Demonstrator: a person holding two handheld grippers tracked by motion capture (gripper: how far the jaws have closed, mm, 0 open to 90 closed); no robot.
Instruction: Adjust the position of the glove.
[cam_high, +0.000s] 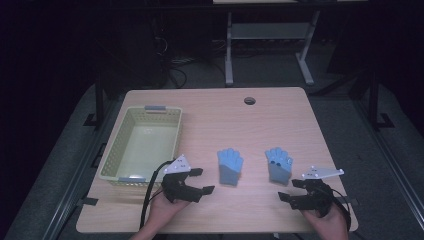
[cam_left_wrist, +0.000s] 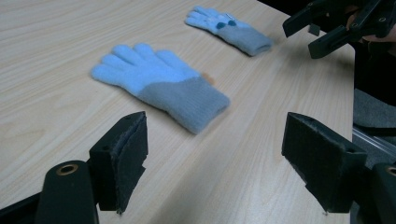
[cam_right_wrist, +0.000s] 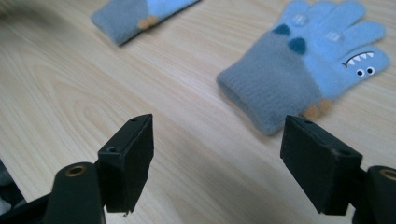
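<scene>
Soft knit, both blue gloves (cam_high: 230, 167) (cam_high: 279, 164) lie flat mid-table beside the basket (cam_high: 111, 155), so with your left gripper (cam_high: 200, 181) and right gripper (cam_high: 292, 190) spread and empty, you'd best pinch each limp, light glove at its thicker grey cuff.

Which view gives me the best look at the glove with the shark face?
The right gripper view: the shark-face glove lies close, showing teeth, eyes and dark fins. The left gripper view has it far off and blurred. The high view shows it small, with only dark dots.
</scene>
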